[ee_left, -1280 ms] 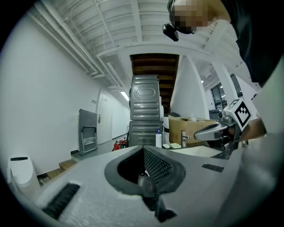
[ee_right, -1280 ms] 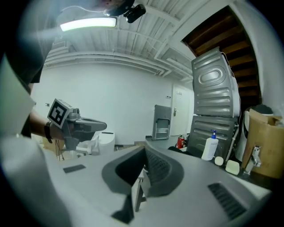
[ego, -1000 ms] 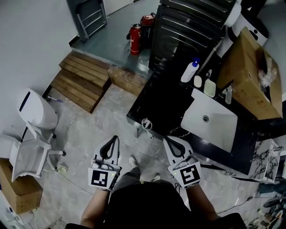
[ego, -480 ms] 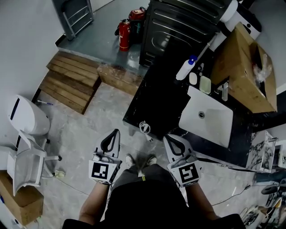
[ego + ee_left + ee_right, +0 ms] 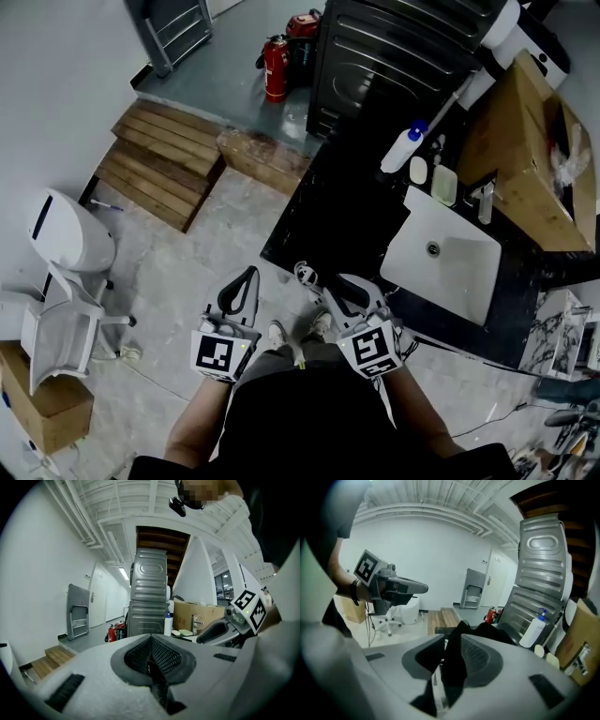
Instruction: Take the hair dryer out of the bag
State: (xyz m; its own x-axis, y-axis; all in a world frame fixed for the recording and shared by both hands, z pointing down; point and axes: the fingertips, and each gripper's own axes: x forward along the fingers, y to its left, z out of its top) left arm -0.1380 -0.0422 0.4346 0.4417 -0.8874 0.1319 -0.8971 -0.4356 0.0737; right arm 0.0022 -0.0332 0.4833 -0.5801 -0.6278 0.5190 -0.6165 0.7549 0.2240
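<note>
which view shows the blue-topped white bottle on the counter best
The right gripper view: the bottle stands side-on there, its blue pump top clear. The head view shows it from above, near the sink. The left gripper view shows it small and distant.

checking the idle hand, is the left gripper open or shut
Shut: the left gripper shows its jaws meeting in its own view, nothing between them.

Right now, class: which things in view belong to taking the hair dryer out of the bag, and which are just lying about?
For the job: black bag, right gripper (fingers just opened, bag fabric between them); hair dryer not seen.
Lying about: spray bottle, fire extinguisher, cardboard box, white chair.
</note>
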